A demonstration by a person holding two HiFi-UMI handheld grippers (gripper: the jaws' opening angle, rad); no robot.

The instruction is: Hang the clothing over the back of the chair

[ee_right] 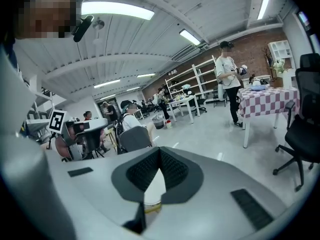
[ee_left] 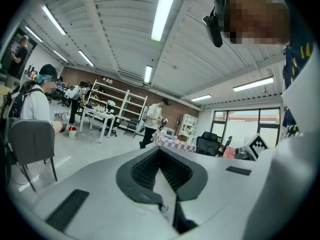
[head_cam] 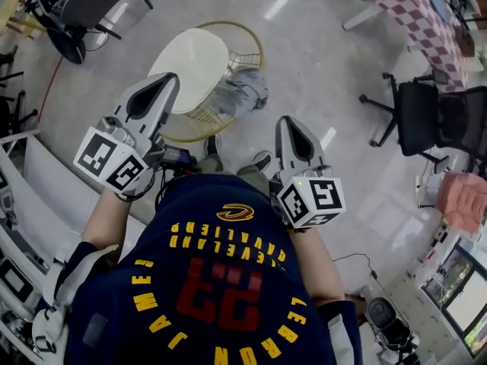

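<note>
Clothing (head_cam: 243, 91) of grey fabric hung bunched over the gold wire back of the chair (head_cam: 194, 65), at about four o'clock on its round cream seat, and neither gripper touched it. In the head view the chair stood at roughly eleven o'clock from the picture's middle, on the pale floor (head_cam: 319, 59). The left gripper (head_cam: 170, 77) was held just at the seat's seven o'clock edge, pointing toward it; in the left gripper view its jaws (ee_left: 160, 150) were pressed together at the tips with nothing between them. The right gripper (head_cam: 283, 120) hovered near the clothing, at about five o'clock from it and apart from it; in the right gripper view its jaws (ee_right: 160, 150) likewise met at the tips and held nothing. Below both grippers, at six o'clock, was the person's navy jersey (head_cam: 221, 280) with yellow lettering. Farther out, a black office chair (head_cam: 422, 116) stood at three o'clock, a table with a checked cloth (head_cam: 430, 21) at one o'clock and a pink cloth (head_cam: 464, 200) at four o'clock. A standing person (ee_right: 229, 79) was beside the checked table in the right gripper view.
</note>
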